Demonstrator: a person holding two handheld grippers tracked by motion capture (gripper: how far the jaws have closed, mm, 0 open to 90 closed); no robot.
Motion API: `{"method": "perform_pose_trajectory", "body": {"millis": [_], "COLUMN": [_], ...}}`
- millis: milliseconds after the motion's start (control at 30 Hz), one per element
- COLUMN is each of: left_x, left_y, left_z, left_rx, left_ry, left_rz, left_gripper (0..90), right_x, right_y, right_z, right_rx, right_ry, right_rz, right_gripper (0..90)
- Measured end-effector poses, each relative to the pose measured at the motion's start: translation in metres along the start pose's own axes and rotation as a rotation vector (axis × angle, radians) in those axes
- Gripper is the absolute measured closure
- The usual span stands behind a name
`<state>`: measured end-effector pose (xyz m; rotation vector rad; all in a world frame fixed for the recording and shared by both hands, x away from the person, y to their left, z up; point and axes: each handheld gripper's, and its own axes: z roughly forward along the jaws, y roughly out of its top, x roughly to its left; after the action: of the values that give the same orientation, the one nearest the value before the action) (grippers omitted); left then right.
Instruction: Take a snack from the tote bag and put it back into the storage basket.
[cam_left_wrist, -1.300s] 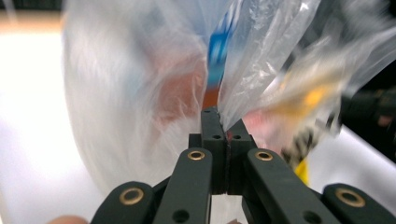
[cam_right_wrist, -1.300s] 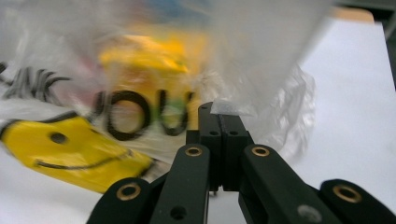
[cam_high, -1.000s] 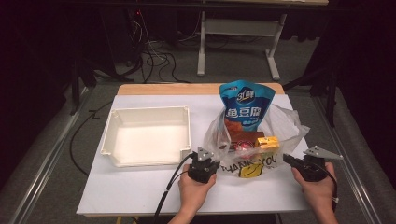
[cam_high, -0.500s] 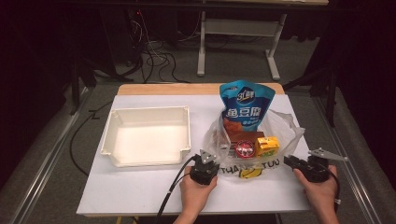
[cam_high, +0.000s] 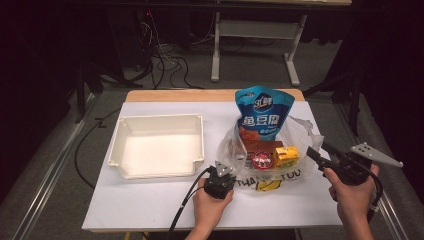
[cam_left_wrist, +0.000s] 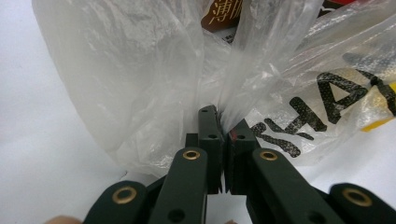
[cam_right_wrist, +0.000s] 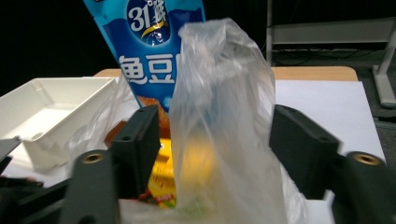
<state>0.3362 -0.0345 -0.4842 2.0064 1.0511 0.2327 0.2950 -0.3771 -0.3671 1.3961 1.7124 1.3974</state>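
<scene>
Plastic bag (cam_high: 272, 160) pinched at its near-left edge by left gripper (cam_left_wrist: 223, 154), jaws clamped tight on a gathered fold of film. Right gripper (cam_right_wrist: 215, 140) jaws have just been opening, now spread wide; a loose upright flap of the bag stands between them, pads not pressing it. In the high view right gripper (cam_high: 320, 157) sits just beside the bag's right edge, left gripper (cam_high: 223, 170) at its front left. Bag lies on the white surface (cam_high: 150, 205), holding a blue snack pouch (cam_high: 263, 112) standing upright, a yellow box (cam_high: 286, 155) and a red round pack (cam_high: 261, 160). White tray (cam_high: 157, 145) left of the bag, apart from it.
</scene>
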Motion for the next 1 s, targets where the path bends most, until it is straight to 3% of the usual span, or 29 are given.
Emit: {"method": "perform_pose_trajectory", "body": {"millis": [67, 100, 133, 200, 267, 300, 367, 400, 433, 500, 600, 667, 700, 767, 833, 933, 1000], "left_x": [0.000, 0.000, 0.001, 0.001, 0.002, 0.003, 0.003, 0.003, 0.003, 0.004, 0.006, 0.006, 0.002, 0.000, 0.001, 0.001, -0.005], "left_y": [0.000, 0.000, 0.000, 0.000, 0.000, 0.000, 0.000, -0.001, -0.002, -0.002, -0.002, -0.002, -0.002, -0.002, -0.001, -0.001, -0.002], "left_z": [0.000, 0.000, 0.000, 0.000, 0.000, -0.001, -0.001, -0.002, -0.005, -0.005, -0.003, -0.004, -0.004, -0.003, -0.003, -0.004, -0.008], "left_rx": [0.000, 0.000, 0.000, 0.001, -0.001, 0.000, -0.001, -0.011, -0.038, -0.036, -0.016, -0.014, -0.016, -0.015, -0.017, -0.025, -0.072], "left_ry": [0.000, -0.002, -0.003, -0.006, -0.011, -0.010, -0.008, 0.013, 0.041, 0.045, 0.046, 0.052, 0.079, 0.095, 0.085, 0.080, 0.094], "left_rz": [0.000, -0.004, -0.006, -0.008, -0.017, -0.022, -0.026, -0.034, -0.043, -0.047, -0.068, -0.068, -0.046, -0.027, -0.035, -0.025, 0.006], "left_gripper": [87.6, 87.6, 87.7, 88.2, 88.7, 89.2, 89.6, 89.8, 89.8, 89.9, 90.0, 89.9, 89.8, 89.1, 87.8, 79.9, 75.3], "right_x": [0.001, 0.001, 0.000, -0.003, -0.008, -0.019, -0.033, -0.040, -0.045, -0.049, -0.057, -0.059, -0.060, -0.059, -0.059, -0.059, -0.059], "right_y": [0.002, 0.002, 0.000, -0.005, -0.010, -0.022, -0.037, -0.046, -0.053, -0.057, -0.074, -0.079, -0.084, -0.085, -0.085, -0.085, -0.084], "right_z": [0.008, 0.008, 0.014, 0.018, 0.020, 0.024, 0.028, 0.030, 0.033, 0.035, 0.051, 0.055, 0.060, 0.060, 0.059, 0.057, 0.054], "right_rx": [0.011, 0.011, 0.037, 0.068, 0.084, 0.125, 0.165, 0.192, 0.210, 0.231, 0.336, 0.354, 0.387, 0.387, 0.389, 0.374, 0.353], "right_ry": [-0.021, -0.021, -0.049, -0.105, -0.129, -0.162, -0.195, -0.204, -0.202, -0.201, -0.191, -0.179, -0.165, -0.165, -0.148, -0.131, -0.114], "right_rz": [-0.007, -0.007, -0.008, -0.013, -0.013, 0.026, 0.039, 0.052, 0.057, 0.065, 0.058, 0.071, 0.075, 0.049, 0.056, 0.047, 0.049], "right_gripper": [54.7, 54.7, 77.6, 87.7, 89.2, 90.0, 90.0, 90.0, 90.0, 90.0, 90.0, 90.0, 90.0, 90.0, 89.9, 87.6, 85.8]}}
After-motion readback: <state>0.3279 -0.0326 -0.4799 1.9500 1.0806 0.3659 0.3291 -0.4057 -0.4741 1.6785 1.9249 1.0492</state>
